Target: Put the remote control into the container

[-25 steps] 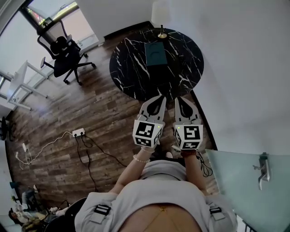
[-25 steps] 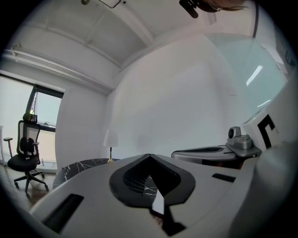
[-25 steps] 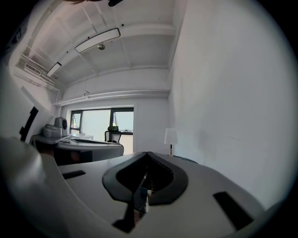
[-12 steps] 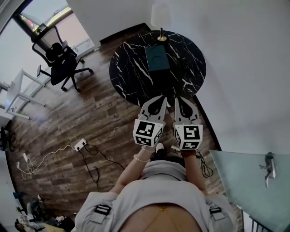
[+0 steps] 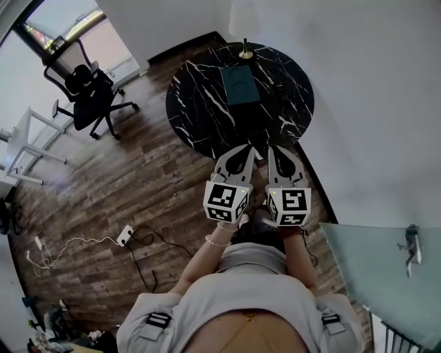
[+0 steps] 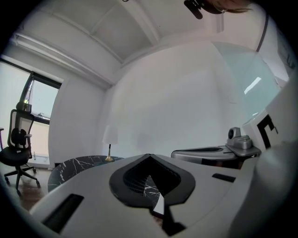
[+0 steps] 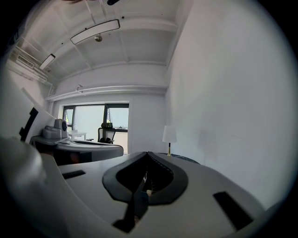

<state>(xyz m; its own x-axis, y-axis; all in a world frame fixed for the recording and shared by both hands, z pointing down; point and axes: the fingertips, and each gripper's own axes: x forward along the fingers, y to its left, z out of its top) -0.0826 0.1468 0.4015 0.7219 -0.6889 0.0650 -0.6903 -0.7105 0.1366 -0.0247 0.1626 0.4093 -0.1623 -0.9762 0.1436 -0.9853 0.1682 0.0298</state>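
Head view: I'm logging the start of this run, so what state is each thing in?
left tongs, shut, empty
right tongs, shut, empty
container, flat on the marble table, no tongs touching it
lamp, upright at the table's far edge
office chair, upright, unoccupied

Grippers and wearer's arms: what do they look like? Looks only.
The left gripper and right gripper match: light grey tapered shells with black teardrop insets, each carrying a white cube of black square markers. Pale beaded bracelet on the left wrist; grey top.
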